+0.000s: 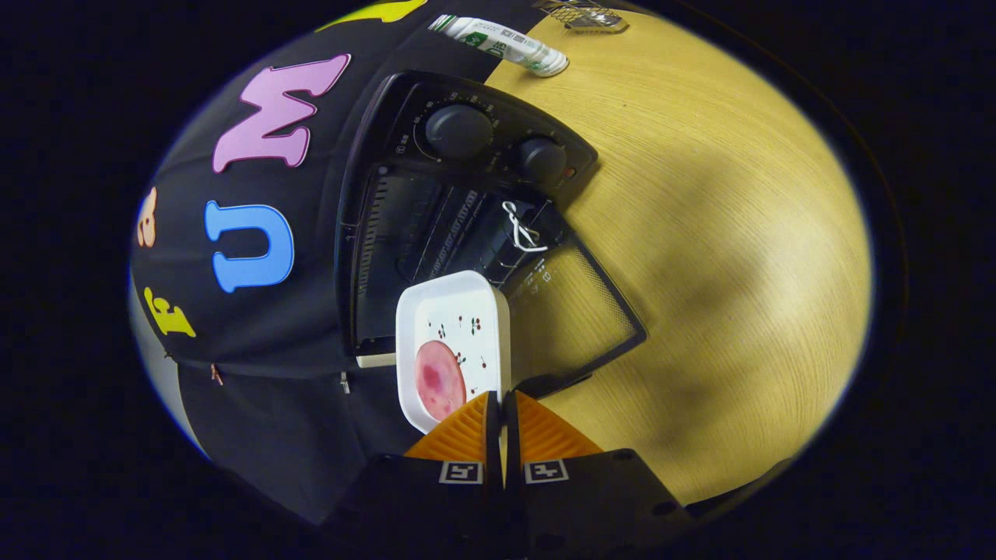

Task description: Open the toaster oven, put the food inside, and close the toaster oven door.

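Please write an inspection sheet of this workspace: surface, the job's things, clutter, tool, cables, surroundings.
Surface: wooden table, light grain, shadows across it.
Job's things: black toaster oven, its glass door open and lowered; white dish with a pink slice of food, held before the oven's opening.
Clutter: a white and green tube and a small clear item beyond the oven.
Tool: tool shut on the dish's rim.
Cables: nothing seen.
Surroundings: black cloth wall beside the oven.
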